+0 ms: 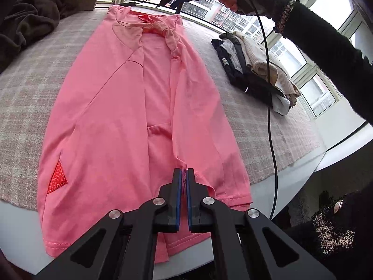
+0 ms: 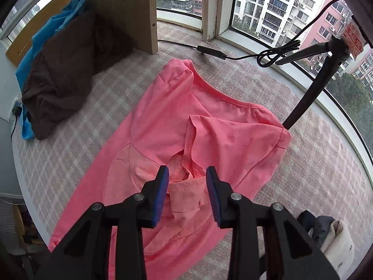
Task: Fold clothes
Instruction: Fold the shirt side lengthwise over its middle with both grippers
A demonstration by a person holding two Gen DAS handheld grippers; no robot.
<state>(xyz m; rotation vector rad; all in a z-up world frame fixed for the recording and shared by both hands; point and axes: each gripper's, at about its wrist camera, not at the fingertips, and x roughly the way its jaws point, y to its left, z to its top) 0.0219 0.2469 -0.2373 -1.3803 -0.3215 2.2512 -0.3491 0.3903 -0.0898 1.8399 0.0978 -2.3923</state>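
A: Shirt is lying on the checked cover, both sides folded inward; left gripper is pinching its hem.

B: Right gripper is gaping empty over the collar. 1 tug leftward is risking undoing both folds.

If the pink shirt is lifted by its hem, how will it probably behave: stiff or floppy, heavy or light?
The pink shirt is probably floppy: the fold pinched by the left gripper bunches into soft creases. It looks thin and light, lying flat on the checked cover. Lifted by one point, it would likely sag and unfold.
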